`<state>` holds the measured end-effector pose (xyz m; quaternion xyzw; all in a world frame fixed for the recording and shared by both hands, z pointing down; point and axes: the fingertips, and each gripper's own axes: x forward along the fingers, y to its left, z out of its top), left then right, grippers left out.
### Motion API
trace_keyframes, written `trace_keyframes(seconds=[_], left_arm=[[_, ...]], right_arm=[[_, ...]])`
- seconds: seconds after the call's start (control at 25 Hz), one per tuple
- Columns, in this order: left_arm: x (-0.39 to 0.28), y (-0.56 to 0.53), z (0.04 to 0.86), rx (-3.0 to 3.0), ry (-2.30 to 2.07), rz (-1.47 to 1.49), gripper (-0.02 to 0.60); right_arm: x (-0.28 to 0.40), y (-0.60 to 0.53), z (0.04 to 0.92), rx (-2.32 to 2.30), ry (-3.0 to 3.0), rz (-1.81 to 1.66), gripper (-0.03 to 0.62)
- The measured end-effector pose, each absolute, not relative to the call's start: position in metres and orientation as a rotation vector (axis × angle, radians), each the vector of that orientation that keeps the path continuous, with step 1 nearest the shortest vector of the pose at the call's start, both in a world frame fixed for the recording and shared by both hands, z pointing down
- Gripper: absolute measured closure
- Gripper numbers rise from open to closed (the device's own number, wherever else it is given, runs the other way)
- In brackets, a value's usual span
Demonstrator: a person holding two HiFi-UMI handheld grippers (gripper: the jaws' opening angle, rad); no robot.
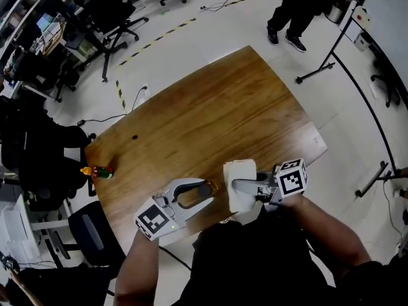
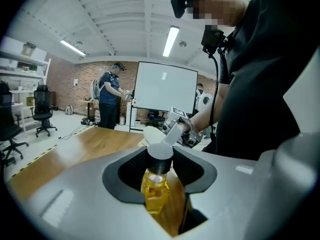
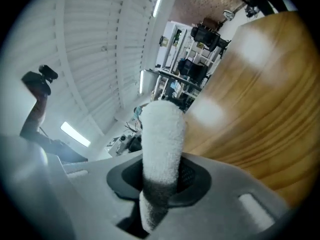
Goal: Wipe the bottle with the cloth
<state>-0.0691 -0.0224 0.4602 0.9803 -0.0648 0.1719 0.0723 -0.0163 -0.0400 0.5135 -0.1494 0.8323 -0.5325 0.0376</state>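
Note:
My left gripper point(image 1: 204, 195) is shut on a small bottle point(image 1: 212, 186) of yellow liquid, low over the near edge of the wooden table point(image 1: 217, 120). In the left gripper view the bottle point(image 2: 156, 186) sits between the jaws, with its pale cap point(image 2: 161, 151) pointing away from the camera. My right gripper point(image 1: 240, 186) is shut on a folded white cloth point(image 1: 240, 174), just right of the bottle. The right gripper view shows the cloth point(image 3: 161, 144) sticking out from between the pads. In the left gripper view the cloth point(image 2: 151, 134) hangs just beyond the bottle's cap; I cannot tell whether they touch.
A small orange-capped bottle point(image 1: 97, 171) lies at the table's left edge, and a dark speck point(image 1: 134, 137) sits further in. Office chairs point(image 1: 108, 14) stand beyond the far left corner. A person point(image 1: 294, 8) stands past the far side near a whiteboard stand point(image 1: 331, 59).

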Motion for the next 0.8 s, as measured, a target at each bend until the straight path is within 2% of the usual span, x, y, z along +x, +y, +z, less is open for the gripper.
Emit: trace_keyframes(seconds=[0.2, 0.8], left_arm=[[-0.060, -0.015, 0.458, 2.966, -0.113, 0.518, 0.400], [-0.054, -0.011, 0.456, 2.950, -0.141, 0.470, 0.400]], right_arm=[[-0.017, -0.044, 0.498, -0.322, 2.430, -1.596, 0.520], [-0.051, -0.055, 0.525, -0.176, 2.666, -1.665, 0.520]])
